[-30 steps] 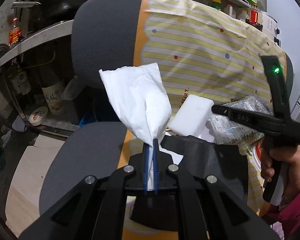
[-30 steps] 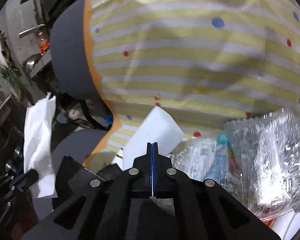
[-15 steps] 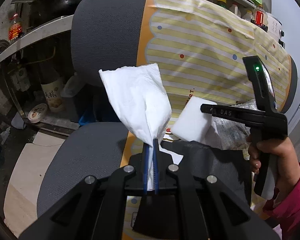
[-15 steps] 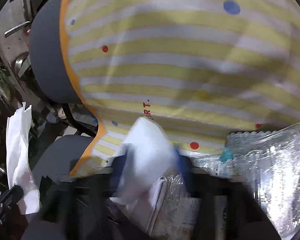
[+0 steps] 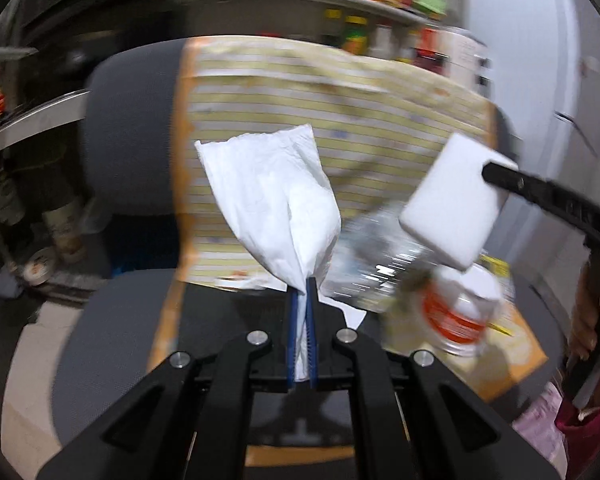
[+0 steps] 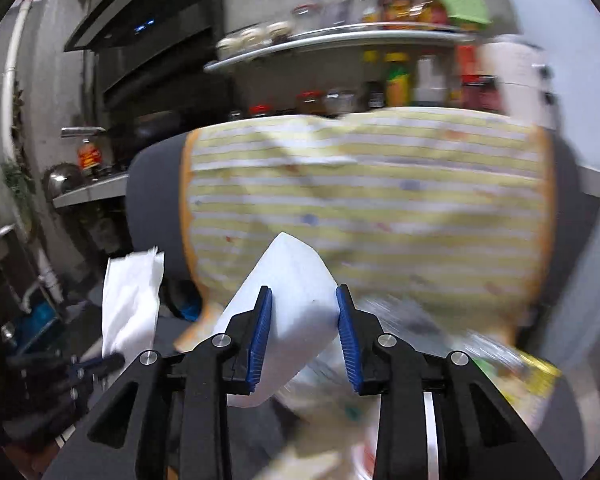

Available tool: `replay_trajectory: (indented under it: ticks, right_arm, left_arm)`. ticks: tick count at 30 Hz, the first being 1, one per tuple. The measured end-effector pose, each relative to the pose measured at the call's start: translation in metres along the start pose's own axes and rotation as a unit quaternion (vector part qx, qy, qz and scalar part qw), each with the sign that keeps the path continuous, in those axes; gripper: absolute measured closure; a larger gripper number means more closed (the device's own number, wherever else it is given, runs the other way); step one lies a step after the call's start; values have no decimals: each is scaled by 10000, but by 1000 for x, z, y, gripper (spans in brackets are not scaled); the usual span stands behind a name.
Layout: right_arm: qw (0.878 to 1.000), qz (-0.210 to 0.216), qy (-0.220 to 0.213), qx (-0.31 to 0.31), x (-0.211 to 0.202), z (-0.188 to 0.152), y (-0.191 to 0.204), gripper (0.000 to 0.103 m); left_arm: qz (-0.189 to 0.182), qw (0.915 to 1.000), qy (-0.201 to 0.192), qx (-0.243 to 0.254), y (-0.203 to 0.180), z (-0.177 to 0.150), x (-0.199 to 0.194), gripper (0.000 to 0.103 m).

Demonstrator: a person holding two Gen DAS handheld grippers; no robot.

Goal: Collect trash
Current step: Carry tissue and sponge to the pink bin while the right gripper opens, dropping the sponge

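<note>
Left wrist view: the left gripper [image 5: 302, 284] pinches a white tissue [image 5: 272, 200] above the chair seat [image 5: 112, 320], where clear wrappers [image 5: 376, 256] lie.

Right wrist view: the right gripper [image 6: 304, 300] clamps a white foam block [image 6: 292, 304], lifted clear. Both pieces look collected; next, probably carry them to a bin, which is not in view.

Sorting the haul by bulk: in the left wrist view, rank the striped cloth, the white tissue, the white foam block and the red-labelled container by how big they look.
1. striped cloth, the largest by far.
2. white tissue, though it is nearest the camera, which inflates it.
3. white foam block.
4. red-labelled container, blurred; close to the block, so the last two ranks are unsure.
</note>
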State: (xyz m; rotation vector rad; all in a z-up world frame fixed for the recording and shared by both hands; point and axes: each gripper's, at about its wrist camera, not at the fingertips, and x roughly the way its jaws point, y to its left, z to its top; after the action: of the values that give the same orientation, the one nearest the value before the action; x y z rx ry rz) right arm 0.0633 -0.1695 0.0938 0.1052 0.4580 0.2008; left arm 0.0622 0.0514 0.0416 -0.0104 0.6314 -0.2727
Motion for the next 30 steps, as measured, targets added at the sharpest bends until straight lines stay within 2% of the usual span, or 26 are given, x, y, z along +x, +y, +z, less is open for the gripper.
replay_trajectory:
  ticks: [2,5,12,16,18,23,25,27,30]
  right_arm:
    - [9996,-222,5,165,-24,-20,-21,69]
    - [9958,-819,-48,411,-74,-62,-58,69]
    - [9774,-1926,-101,867,-168,-131,-122,68]
    - [9601,-2511,-45,1232,-211,-167,-154,68]
    - [9476,-2857,36,1431,-233,-189,-172,68]
    - [9195,-3439,199,1892,-264,-236,-204,67]
    - [9075,-3643,294,2071,-271,-254,-215,67]
    - [8987,-3794,402,2161,-274,-271,-224,67]
    - [8884,-3959,673,2225,-268,-296,-235,63]
  left_arm:
    - [-361,9991,32,208,-34,-9,-2,100]
    - [-870,9947,108,537,-84,-24,-1,100]
    - [-1832,9758,331,1146,-195,-60,3,100]
    - [-2335,9591,537,1508,-252,-85,3,100]
    - [-2574,9474,692,1770,-280,-100,4,100]
    - [-3050,9152,938,2462,-343,-135,6,100]
    - [-3182,9048,994,2648,-364,-146,10,100]
    - [-3224,8966,946,2884,-386,-157,14,100]
    - [-3287,8905,913,3011,-401,-167,15,100]
